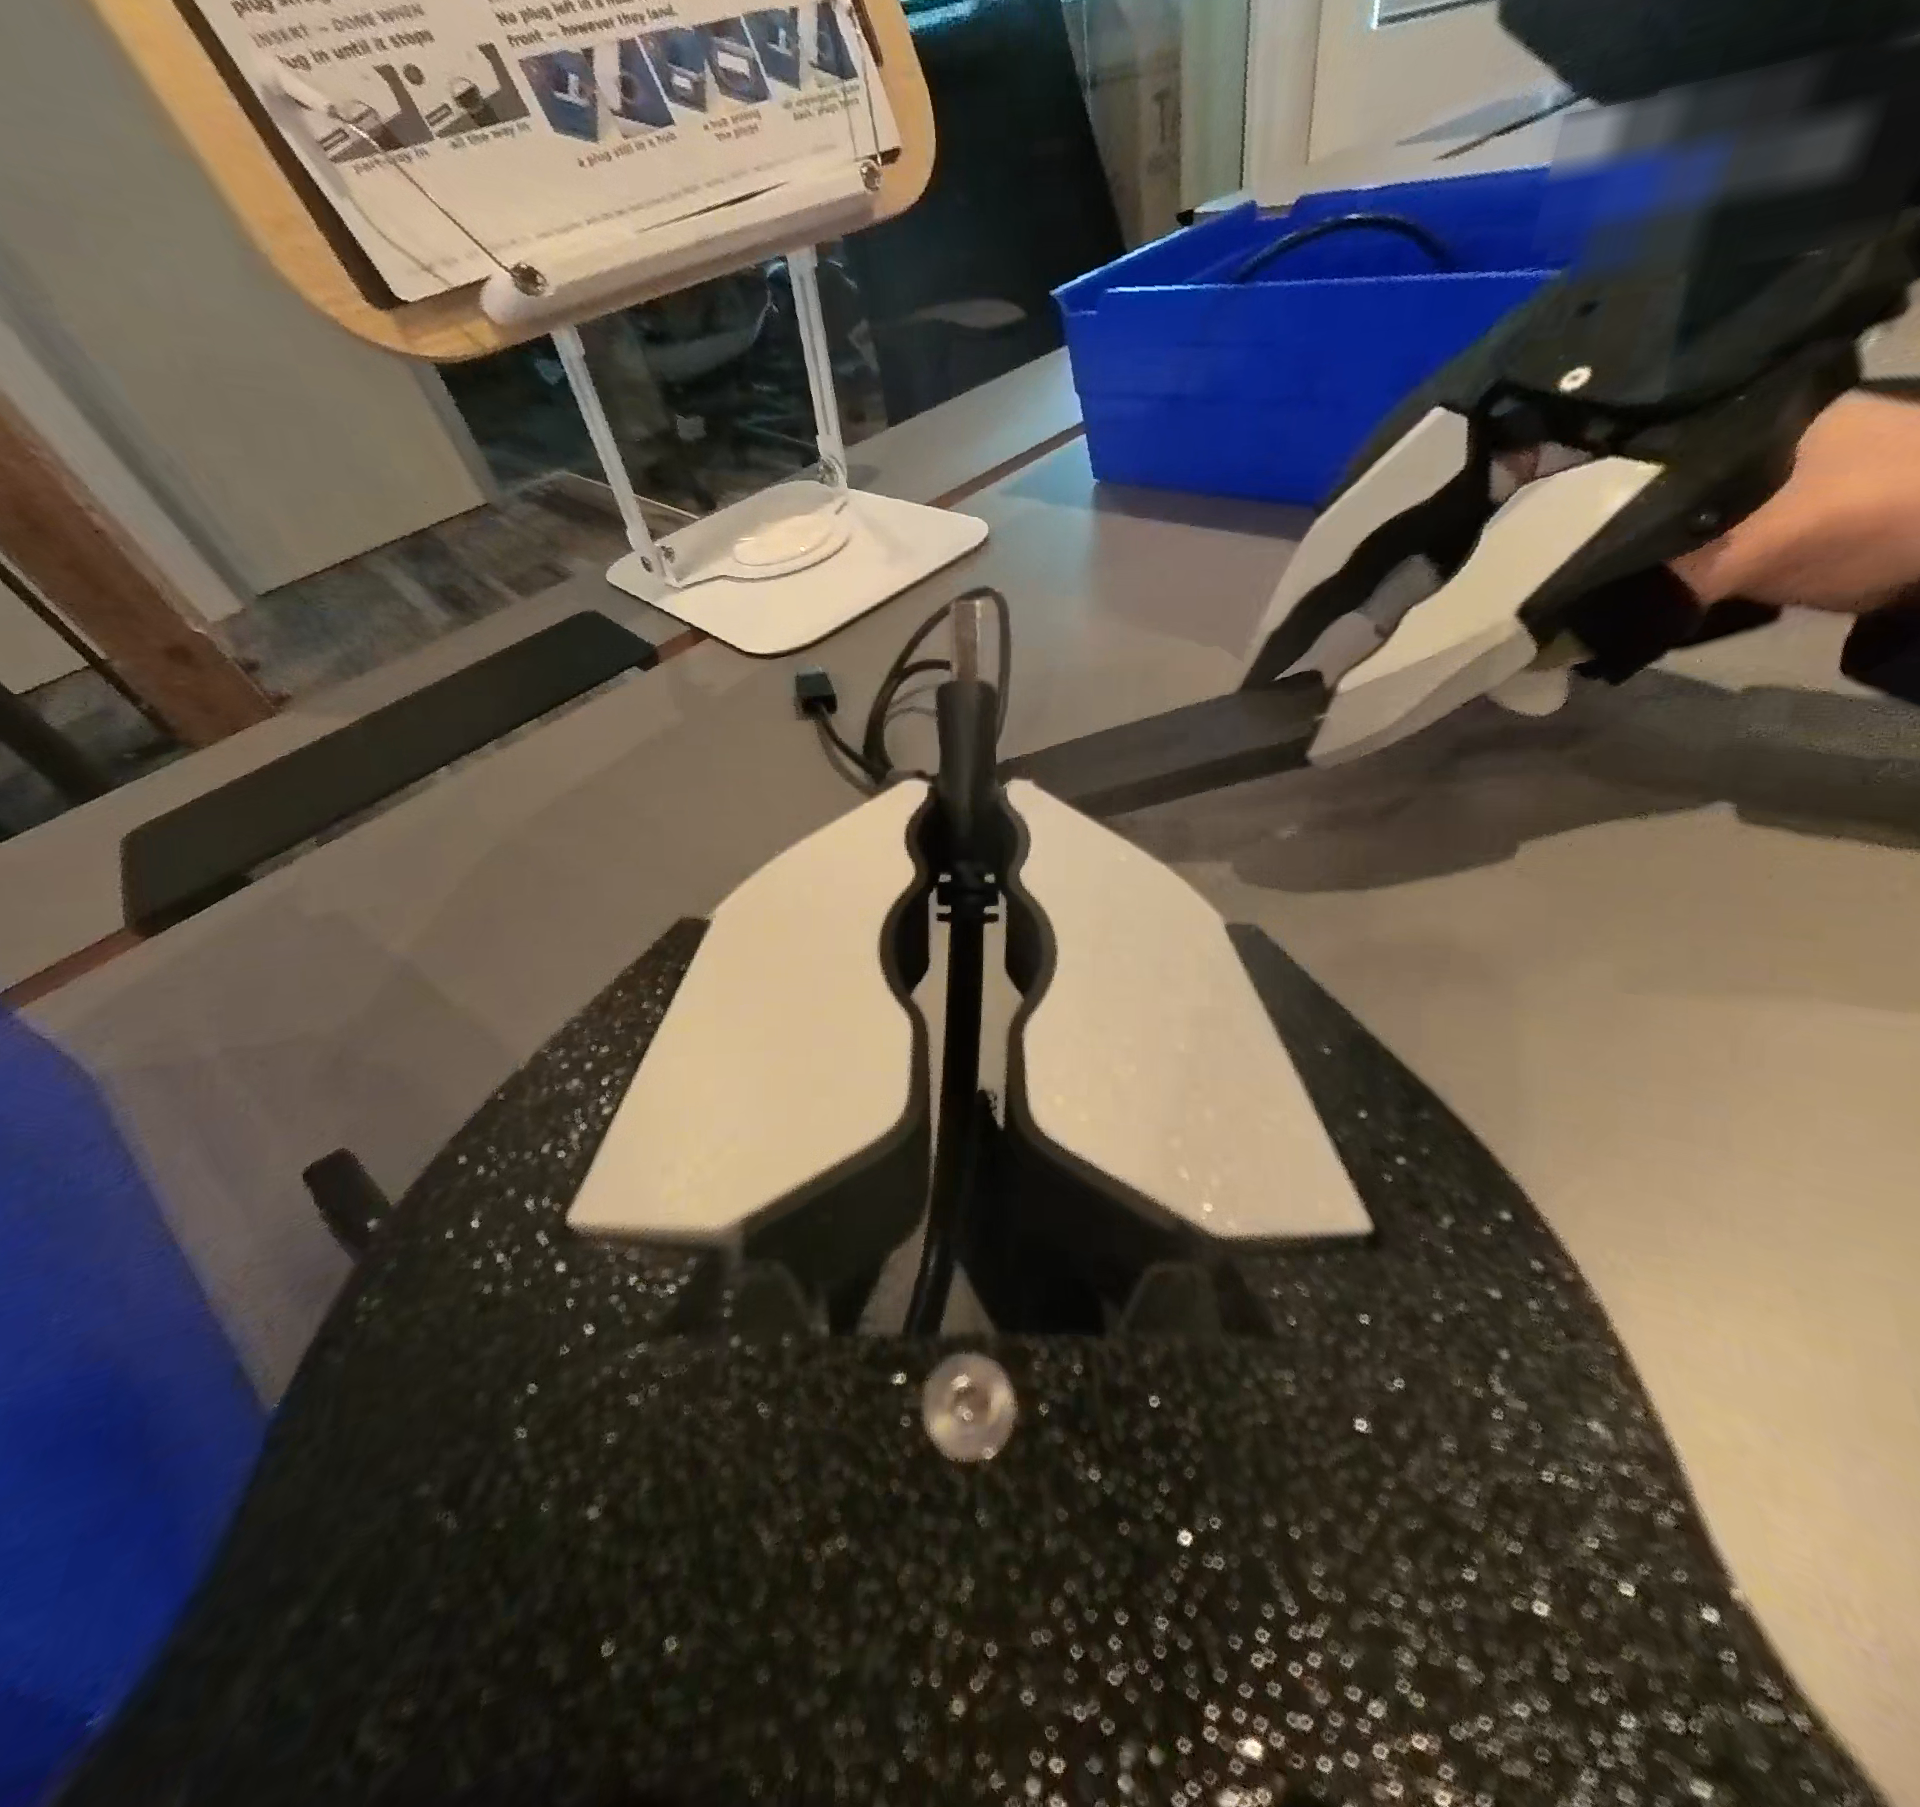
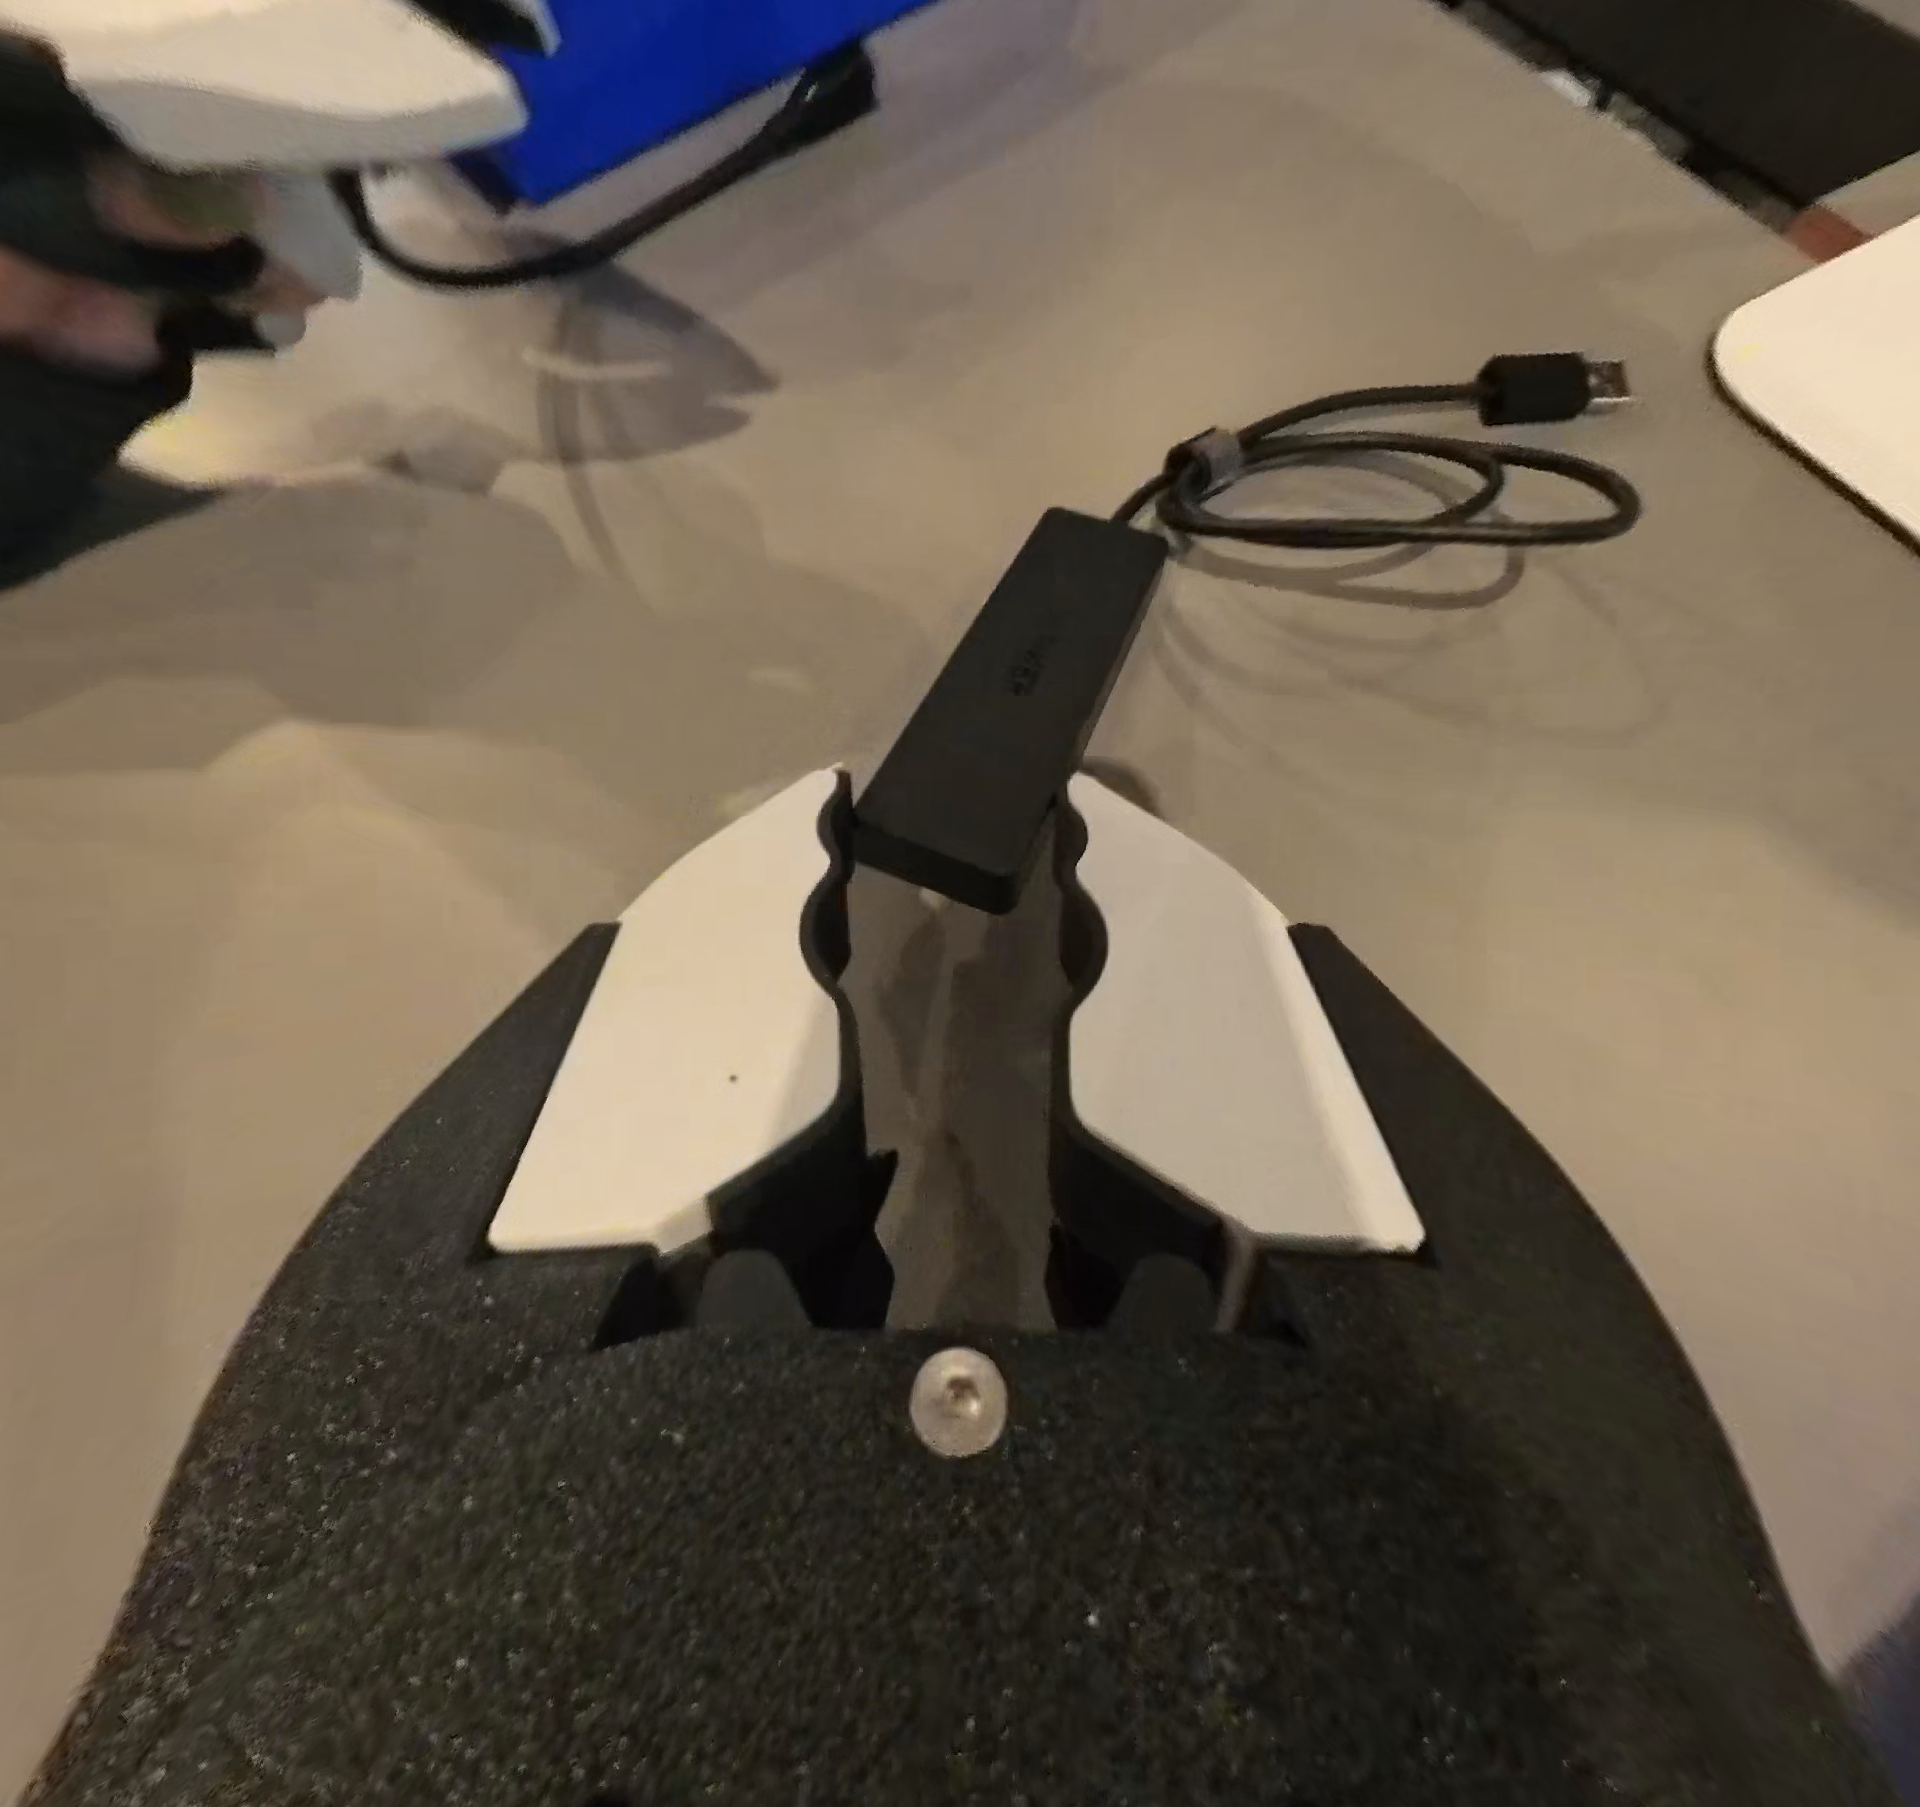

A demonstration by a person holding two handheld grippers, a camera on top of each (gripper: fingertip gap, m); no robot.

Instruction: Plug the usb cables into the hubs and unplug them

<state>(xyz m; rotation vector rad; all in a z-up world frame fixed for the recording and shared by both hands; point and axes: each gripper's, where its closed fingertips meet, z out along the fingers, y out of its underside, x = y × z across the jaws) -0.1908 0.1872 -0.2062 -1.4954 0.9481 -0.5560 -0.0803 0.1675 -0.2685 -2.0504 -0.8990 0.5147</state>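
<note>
I am pinching a USB plug (image 1: 964, 708) in my left gripper (image 1: 966, 801) and clamping the hub (image 2: 1013, 708) in my right gripper (image 2: 951, 822), readying insertion, which calls for lining plug with port.

Hub (image 2: 1013, 718) on table (image 2: 416, 874); its coiled cable (image 2: 1455, 500) lies behind it.

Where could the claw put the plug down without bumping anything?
There's bare grey table left of the black hub, between it and the left claw. More bare table lies right of the hub, nearer the camera than its coiled cord. It is crowded past the hub's far end, where the cord, its loose plug and the white stand base sit close together.
</note>
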